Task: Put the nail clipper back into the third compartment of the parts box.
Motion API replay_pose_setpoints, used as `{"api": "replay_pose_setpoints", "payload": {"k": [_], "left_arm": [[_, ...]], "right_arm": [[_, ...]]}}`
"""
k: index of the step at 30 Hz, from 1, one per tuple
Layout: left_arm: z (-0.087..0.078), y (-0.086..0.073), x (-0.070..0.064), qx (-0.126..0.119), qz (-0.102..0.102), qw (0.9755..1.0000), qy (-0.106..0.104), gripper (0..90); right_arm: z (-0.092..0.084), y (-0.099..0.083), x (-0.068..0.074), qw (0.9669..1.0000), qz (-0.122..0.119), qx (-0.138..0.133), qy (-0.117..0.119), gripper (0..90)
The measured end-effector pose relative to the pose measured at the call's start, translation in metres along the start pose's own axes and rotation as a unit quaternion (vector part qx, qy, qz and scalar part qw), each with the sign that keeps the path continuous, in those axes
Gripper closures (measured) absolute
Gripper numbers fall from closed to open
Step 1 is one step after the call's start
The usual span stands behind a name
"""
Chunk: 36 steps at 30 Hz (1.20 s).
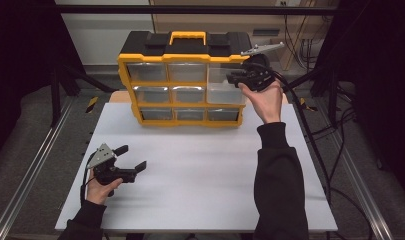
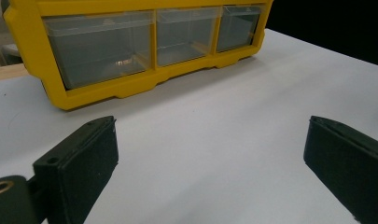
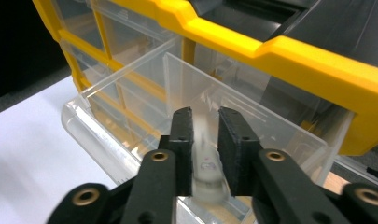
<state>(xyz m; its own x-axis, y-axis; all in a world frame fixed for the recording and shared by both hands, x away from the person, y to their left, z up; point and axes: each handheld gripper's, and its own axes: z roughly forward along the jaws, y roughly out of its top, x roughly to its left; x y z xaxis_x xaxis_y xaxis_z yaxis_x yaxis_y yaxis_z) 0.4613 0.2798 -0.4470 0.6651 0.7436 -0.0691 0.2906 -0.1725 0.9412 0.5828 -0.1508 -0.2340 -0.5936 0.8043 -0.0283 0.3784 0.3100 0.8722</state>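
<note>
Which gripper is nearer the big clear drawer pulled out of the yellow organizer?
Right. The right gripper is shut on the big clear plastic drawer's wall; the left gripper rests open on the white table, well short of it.

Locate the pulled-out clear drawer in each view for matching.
High view: clear drawer, organizer's upper right, at the right gripper.
Left gripper view: not in it.
Right gripper view: centre, its wall between the jaws.
Shared landmark: yellow organizer frame.

table front: open | organizer blocks back | drawer juts out
</note>
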Motion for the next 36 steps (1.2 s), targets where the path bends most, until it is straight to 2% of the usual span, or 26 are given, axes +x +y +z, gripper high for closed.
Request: {"api": "replay_pose_setpoints", "payload": {"k": [1, 5, 9, 10, 11, 12, 15, 17, 18, 19, 20, 23, 24, 27, 28, 30, 31, 36], "left_arm": [[0.000, 0.000, 0.000, 0.000, 0.000, 1.0000, 0.000, 2.9], [0.000, 0.000, 0.000, -0.001, -0.001, 1.0000, 0.000, 3.0], [0.000, 0.000, -0.001, 0.000, 0.001, 1.0000, -0.002, 2.9], [0.000, 0.000, -0.001, 0.000, 0.001, 1.0000, -0.002, 2.9], [0.000, 0.000, -0.001, 0.000, 0.001, 1.0000, -0.002, 2.9], [0.000, 0.000, 0.000, 0.000, 0.001, 1.0000, -0.002, 2.9], [0.000, 0.000, 0.000, -0.001, 0.001, 1.0000, 0.000, 2.9], [0.000, 0.000, 0.000, -0.001, 0.001, 1.0000, 0.000, 2.9], [0.000, 0.000, 0.000, 0.000, 0.001, 1.0000, -0.001, 2.9], [0.000, 0.000, 0.000, 0.000, 0.001, 1.0000, -0.001, 2.8], [0.000, 0.000, 0.000, -0.001, 0.001, 1.0000, -0.001, 2.8], [0.000, 0.000, 0.000, -0.001, 0.001, 1.0000, -0.001, 2.8], [0.000, 0.000, 0.000, -0.001, 0.000, 1.0000, -0.001, 2.8], [-0.001, 0.000, 0.000, -0.001, 0.000, 1.0000, -0.001, 2.8], [-0.001, 0.000, 0.000, -0.001, 0.000, 1.0000, -0.001, 2.9], [0.000, 0.000, 0.000, 0.000, 0.001, 1.0000, 0.000, 2.8], [0.000, 0.000, 0.000, 0.000, 0.001, 1.0000, -0.001, 2.9], [-0.001, 0.000, 0.000, 0.000, 0.002, 1.0000, -0.001, 2.9]], "right_arm": [[0.000, 0.000, 0.000, 1.0000, 0.000, 0.000, 0.000, 72.6], [-0.014, 0.001, 0.003, 0.9989, -0.006, -0.044, -0.010, 60.5], [-0.031, -0.001, 0.009, 0.9958, -0.007, -0.090, -0.013, 38.4], [-0.031, -0.001, 0.009, 0.9958, -0.007, -0.090, -0.013, 38.4], [-0.036, -0.003, 0.012, 0.9947, -0.003, -0.102, -0.011, 34.3], [-0.043, -0.007, 0.015, 0.9930, 0.000, -0.118, -0.005, 24.8], [-0.053, -0.015, 0.021, 0.9914, -0.004, -0.130, -0.012, 12.9], [-0.056, -0.018, 0.022, 0.9915, -0.004, -0.130, -0.010, 12.1], [-0.062, -0.025, 0.024, 0.9907, 0.001, -0.136, 0.004, 10.3], [-0.062, -0.025, 0.024, 0.9907, 0.001, -0.136, 0.004, 10.3], [-0.067, -0.034, 0.026, 0.9898, 0.005, -0.141, 0.013, 8.0], [-0.070, -0.043, 0.028, 0.9895, 0.006, -0.144, 0.013, 6.1], [-0.071, -0.053, 0.030, 0.9900, 0.005, -0.140, 0.014, 5.0], [-0.071, -0.061, 0.032, 0.9910, 0.004, -0.133, 0.013, 4.5], [-0.070, -0.070, 0.033, 0.9918, 0.005, -0.127, 0.012, 4.4], [-0.070, -0.073, 0.034, 0.9919, 0.005, -0.126, 0.012, 4.2], [-0.068, -0.082, 0.035, 0.9922, 0.006, -0.124, 0.015, 3.9], [-0.063, -0.102, 0.039, 0.9930, 0.009, -0.116, 0.020, 3.2]]}}
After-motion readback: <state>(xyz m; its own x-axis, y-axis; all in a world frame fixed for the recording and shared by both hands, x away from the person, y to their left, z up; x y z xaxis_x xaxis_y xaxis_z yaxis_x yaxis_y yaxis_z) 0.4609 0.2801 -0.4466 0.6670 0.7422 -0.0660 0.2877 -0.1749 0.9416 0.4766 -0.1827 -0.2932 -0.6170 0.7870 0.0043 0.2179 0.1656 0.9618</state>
